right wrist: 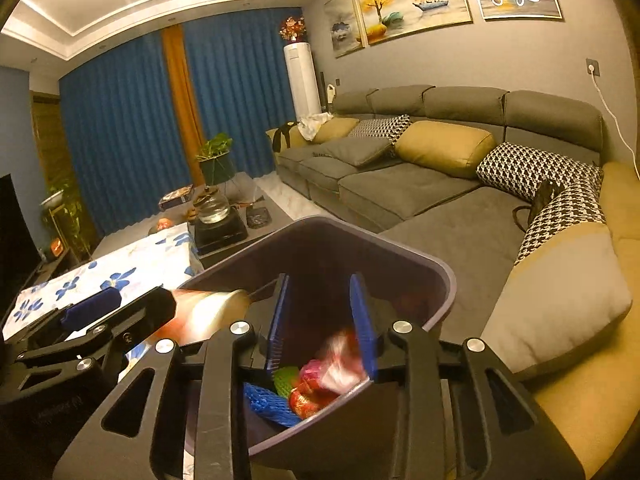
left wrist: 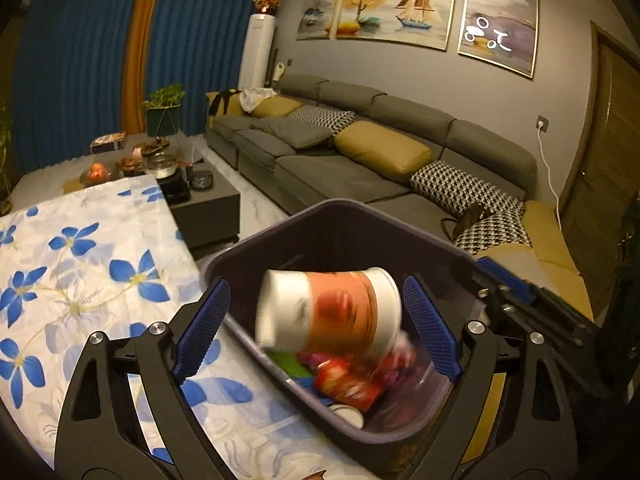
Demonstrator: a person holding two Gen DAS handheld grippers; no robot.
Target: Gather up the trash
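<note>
Left gripper (left wrist: 316,324) open; cup (left wrist: 328,312) above bin (left wrist: 344,216).

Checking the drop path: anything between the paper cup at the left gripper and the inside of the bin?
Nothing visible. The paper cup sits blurred between the open left gripper fingers, clear of both pads, directly over the open bin. Below it lies only trash already inside. The right gripper is alongside, not underneath.
</note>
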